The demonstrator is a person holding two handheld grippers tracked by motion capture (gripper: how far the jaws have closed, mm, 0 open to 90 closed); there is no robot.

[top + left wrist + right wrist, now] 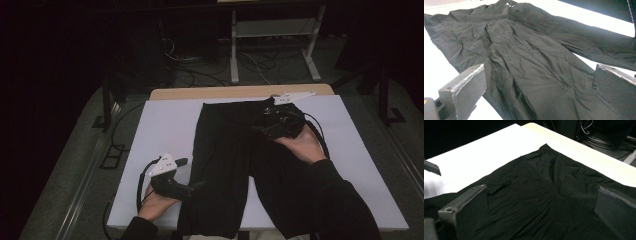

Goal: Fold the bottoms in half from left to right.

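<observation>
A pair of black, thin-fabric trousers (235,165) lies spread flat on the white sheet (165,125) covering the wooden table (240,92), waistband toward the far edge and both legs running back to the person's side, a layout that suits folding because every edge is within reach. The left tongs (192,172) sit at the outer edge of the left trouser leg, low on the table, their jaws apart with creased cloth between and beyond them in the left gripper view, probably lined up to pinch that side seam. The right tongs (260,122) hover over the waistband area near the far right, jaws likewise apart above the fabric, holding nothing. One hand low, one high looks chosen so the garment can be lifted evenly.
</observation>
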